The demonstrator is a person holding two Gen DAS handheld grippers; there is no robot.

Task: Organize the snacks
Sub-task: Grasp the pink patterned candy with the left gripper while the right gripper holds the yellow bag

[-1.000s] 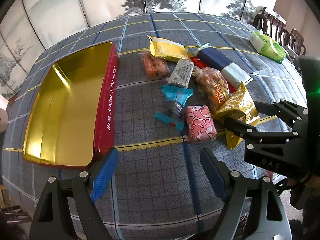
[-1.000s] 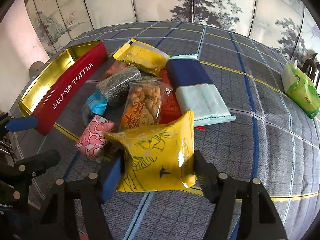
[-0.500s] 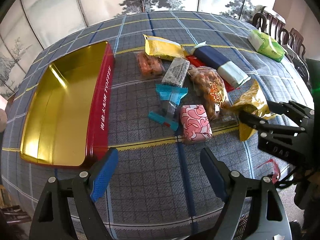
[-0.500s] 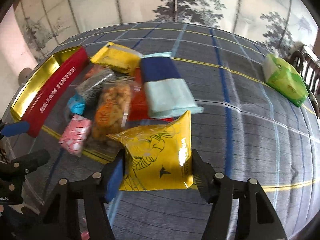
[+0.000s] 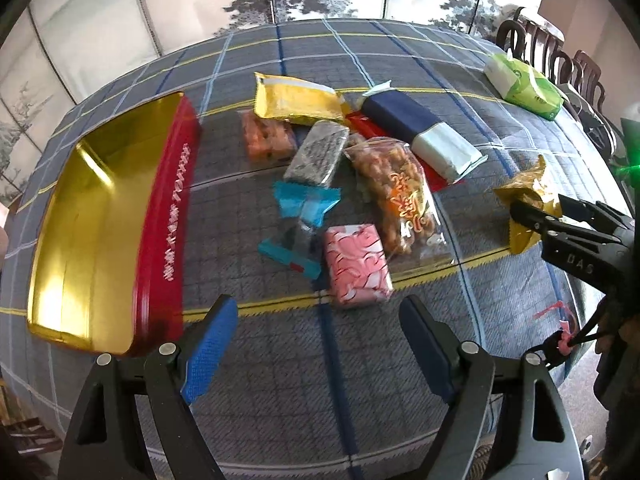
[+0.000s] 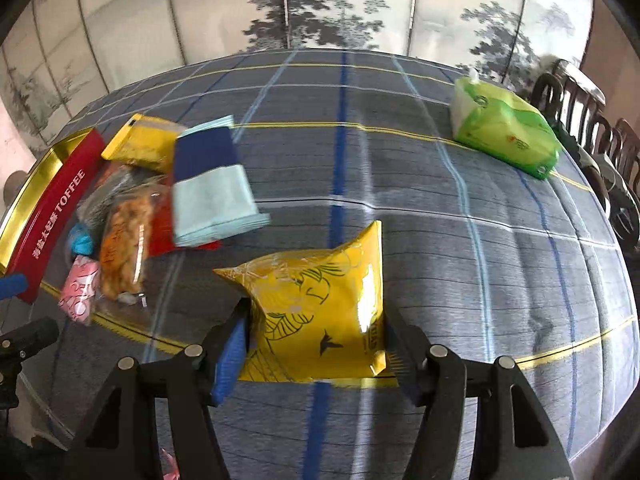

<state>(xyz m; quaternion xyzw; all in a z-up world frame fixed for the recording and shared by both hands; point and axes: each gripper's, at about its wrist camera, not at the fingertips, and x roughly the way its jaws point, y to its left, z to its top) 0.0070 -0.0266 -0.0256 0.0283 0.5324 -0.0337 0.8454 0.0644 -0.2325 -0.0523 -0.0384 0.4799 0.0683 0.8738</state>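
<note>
- The toffee tin (image 5: 92, 216) lies open and bare ahead and to the left of the left gripper (image 5: 316, 344), nearer the frame's middle than 1 second ago as that view has drifted.
- That left gripper hangs wide open over the checked cloth (image 5: 304, 392) with nothing between its fingers; the pink packet (image 5: 356, 264) lies just ahead of it.
- The pile of about 8 snacks (image 5: 340, 168) lies in the same order as before, between the tin and the right gripper (image 6: 316, 340).
- The right gripper is clamped on the yellow bag (image 6: 316, 312), 1 pad on each side; it has carried the bag sideways, out of the pile and well to its right.
- Judged from this, 1 snack is picked and lifted clear, yet it is heading away from the tin, so packing has not begun.
</note>
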